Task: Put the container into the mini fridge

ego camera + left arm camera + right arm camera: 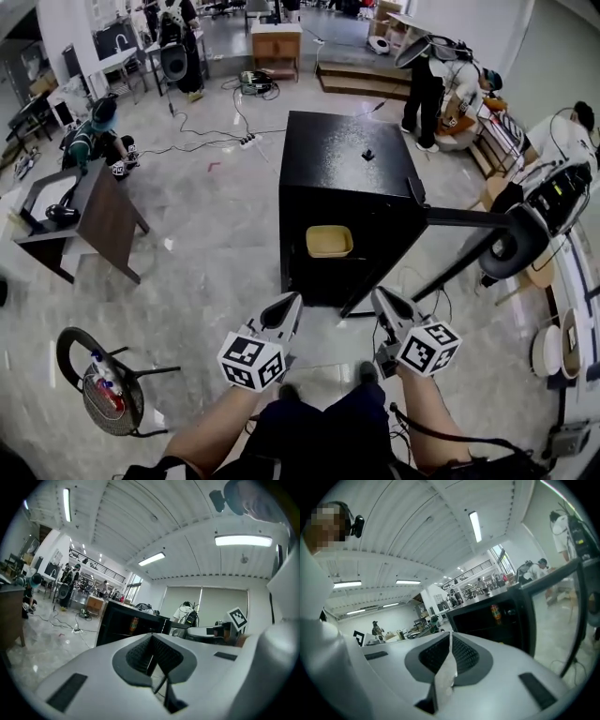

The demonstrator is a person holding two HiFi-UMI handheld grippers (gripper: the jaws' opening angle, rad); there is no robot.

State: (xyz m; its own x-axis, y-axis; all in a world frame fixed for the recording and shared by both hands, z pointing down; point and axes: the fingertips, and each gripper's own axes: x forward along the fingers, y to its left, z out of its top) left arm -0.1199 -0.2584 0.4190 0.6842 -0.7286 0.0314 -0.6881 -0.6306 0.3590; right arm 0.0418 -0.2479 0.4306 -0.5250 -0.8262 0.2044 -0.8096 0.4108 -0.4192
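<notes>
Pale yellow plastic container [329, 241] is seen inside the black box-shaped mini fridge [347, 159], with both grippers held empty in front of it.

The container is set in the open compartment of the fridge, near the front edge and toward the upper part of the opening. The fridge door [469, 218] is swung out to the right of the fridge. The left gripper [289, 309] is held just in front of the fridge, its jaws pressed together with nothing between them. The right gripper [382, 302] is held in front of the fridge as well, its jaws drawn together at the tips and nothing gripped. Neither gripper is touching the fridge or the container.
</notes>
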